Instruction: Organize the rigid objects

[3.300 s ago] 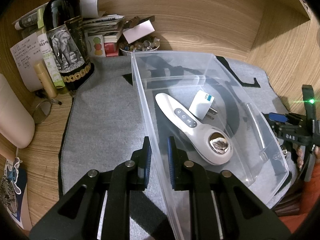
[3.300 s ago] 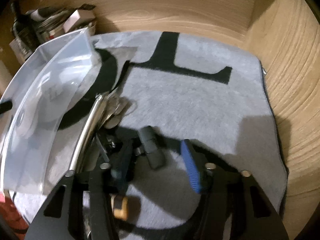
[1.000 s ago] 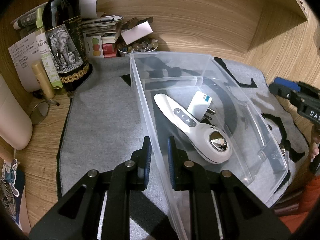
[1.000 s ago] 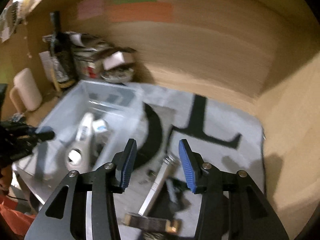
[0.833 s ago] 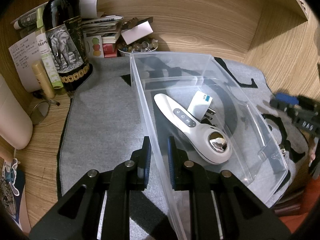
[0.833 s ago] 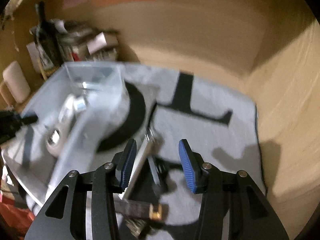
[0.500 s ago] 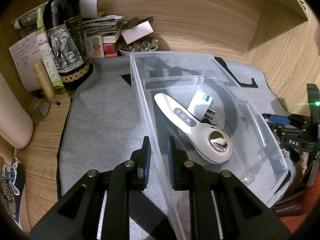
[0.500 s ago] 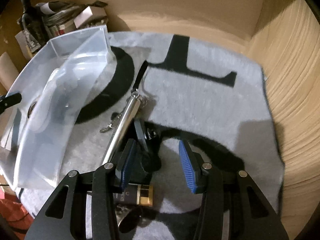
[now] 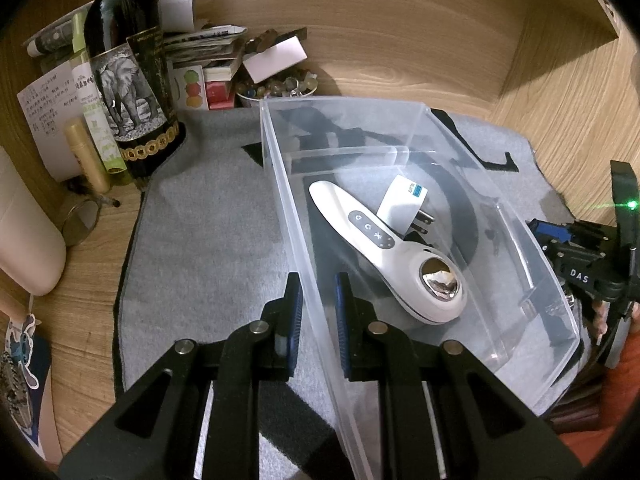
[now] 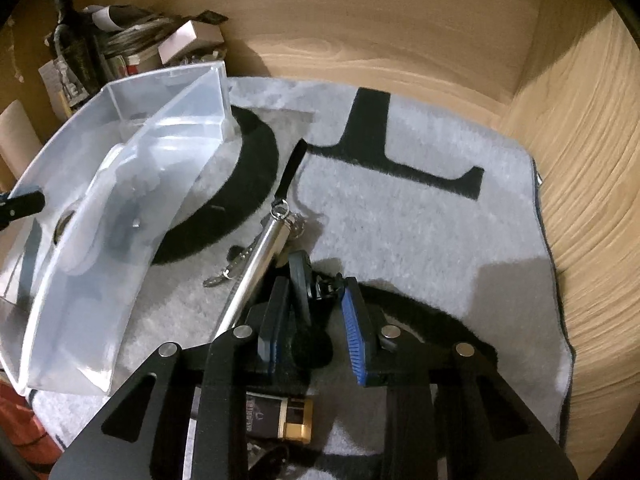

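Left gripper (image 9: 316,312) clamping the near wall of the clear plastic bin (image 9: 280,184) at lower centre, the white handheld device (image 9: 384,252) and white plug adapter (image 9: 402,206) lying inside. Right gripper (image 10: 316,330) closing around a small black object (image 10: 301,280) on the grey mat (image 10: 400,220) at lower centre, pads not yet pressing; silver metal tube (image 10: 264,252) lying just left.
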`<control>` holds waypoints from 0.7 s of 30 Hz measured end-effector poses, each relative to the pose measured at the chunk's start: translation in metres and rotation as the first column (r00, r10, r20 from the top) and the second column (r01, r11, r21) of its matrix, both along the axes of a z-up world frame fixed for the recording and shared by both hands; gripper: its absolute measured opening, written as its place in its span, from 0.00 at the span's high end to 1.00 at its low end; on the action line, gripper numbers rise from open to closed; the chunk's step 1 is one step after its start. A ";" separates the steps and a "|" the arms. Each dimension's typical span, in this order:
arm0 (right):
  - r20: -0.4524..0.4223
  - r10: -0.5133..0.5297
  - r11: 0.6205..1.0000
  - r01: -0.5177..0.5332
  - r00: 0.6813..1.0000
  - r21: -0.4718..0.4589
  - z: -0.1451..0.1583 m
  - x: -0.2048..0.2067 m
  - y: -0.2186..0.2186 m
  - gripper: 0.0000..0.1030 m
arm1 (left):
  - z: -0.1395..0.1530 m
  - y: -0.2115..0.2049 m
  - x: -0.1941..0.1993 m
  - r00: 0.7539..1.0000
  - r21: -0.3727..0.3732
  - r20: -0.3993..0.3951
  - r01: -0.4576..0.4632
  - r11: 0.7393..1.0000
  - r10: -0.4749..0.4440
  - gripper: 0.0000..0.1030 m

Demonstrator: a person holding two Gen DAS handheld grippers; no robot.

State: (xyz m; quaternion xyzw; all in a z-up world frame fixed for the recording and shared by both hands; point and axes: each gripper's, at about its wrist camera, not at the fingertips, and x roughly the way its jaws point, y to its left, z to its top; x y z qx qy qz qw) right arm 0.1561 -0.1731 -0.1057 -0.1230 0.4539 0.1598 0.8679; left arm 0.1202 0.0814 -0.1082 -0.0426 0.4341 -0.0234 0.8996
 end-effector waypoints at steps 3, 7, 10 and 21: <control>0.020 0.000 1.000 0.000 1.000 -0.001 0.008 -0.001 0.001 0.77 | 0.000 0.001 0.000 1.000 -0.002 -0.001 0.000 1.000 0.000 0.85; 0.054 0.002 1.000 -0.002 0.999 -0.003 0.019 -0.002 0.004 0.77 | 0.000 0.001 0.000 1.000 -0.001 -0.004 0.003 1.000 -0.003 0.85; 0.095 0.015 1.000 -0.016 0.995 0.006 0.032 -0.005 0.008 0.77 | 0.000 0.001 0.000 1.000 0.003 -0.005 0.007 1.000 -0.007 0.85; 0.240 0.129 0.989 -0.144 0.962 0.047 0.081 -0.014 0.049 0.77 | 0.001 0.000 0.000 1.000 0.004 -0.005 0.009 1.000 -0.009 0.85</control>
